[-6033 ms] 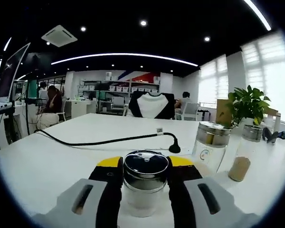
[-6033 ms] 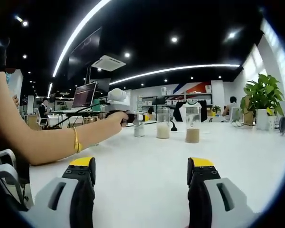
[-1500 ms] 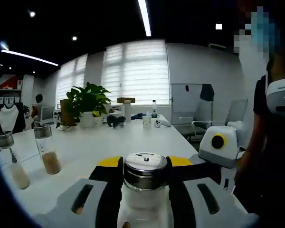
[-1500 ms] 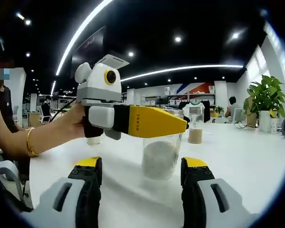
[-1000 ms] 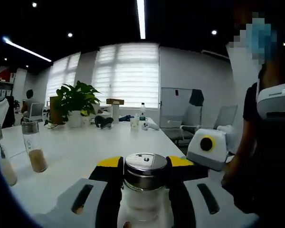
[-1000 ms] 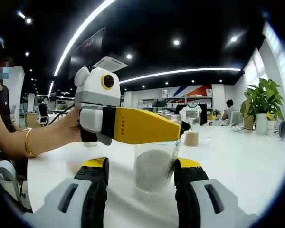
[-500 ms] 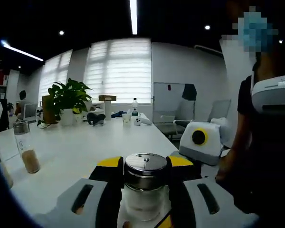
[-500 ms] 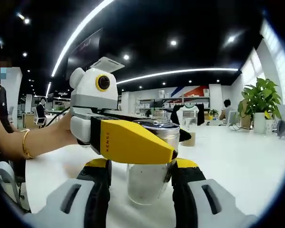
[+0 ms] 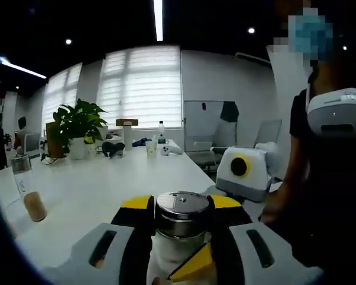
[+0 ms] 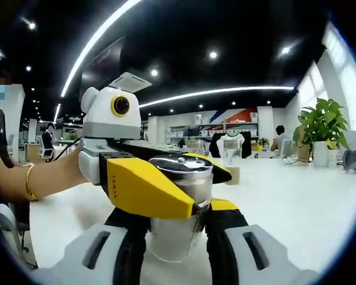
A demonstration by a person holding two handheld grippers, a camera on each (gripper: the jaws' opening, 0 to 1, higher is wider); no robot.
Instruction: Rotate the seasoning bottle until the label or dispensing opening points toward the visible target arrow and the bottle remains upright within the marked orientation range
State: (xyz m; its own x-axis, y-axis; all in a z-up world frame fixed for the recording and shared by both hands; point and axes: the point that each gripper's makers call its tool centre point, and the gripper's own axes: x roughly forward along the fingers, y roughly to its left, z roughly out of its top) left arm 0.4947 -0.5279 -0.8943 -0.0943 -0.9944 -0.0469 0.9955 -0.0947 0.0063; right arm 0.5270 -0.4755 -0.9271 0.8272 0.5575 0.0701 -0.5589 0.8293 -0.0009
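Note:
The seasoning bottle (image 9: 181,215) is clear glass with a shiny metal cap and pale grains inside. It stands upright on the white table (image 9: 107,184). My left gripper (image 9: 181,203) is shut on it just below the cap. A yellow fingertip (image 9: 193,268) of my right gripper crosses the bottle's lower front. In the right gripper view the bottle (image 10: 177,228) stands between my right gripper's (image 10: 177,221) jaws, which press against its glass body. My left gripper (image 10: 209,189) reaches in from the left, held by a hand, its yellow jaws around the cap.
A second bottle (image 9: 28,189) with brown seasoning stands to the left on the table. It also appears behind the held bottle (image 10: 230,161). A potted plant (image 9: 77,126) and small items sit at the far end. A person (image 9: 332,178) stands close on the right.
My right gripper's jaws have come in and narrowed until they touch the bottle's body. The left gripper has kept its hold while turning; the room has swung across its view.

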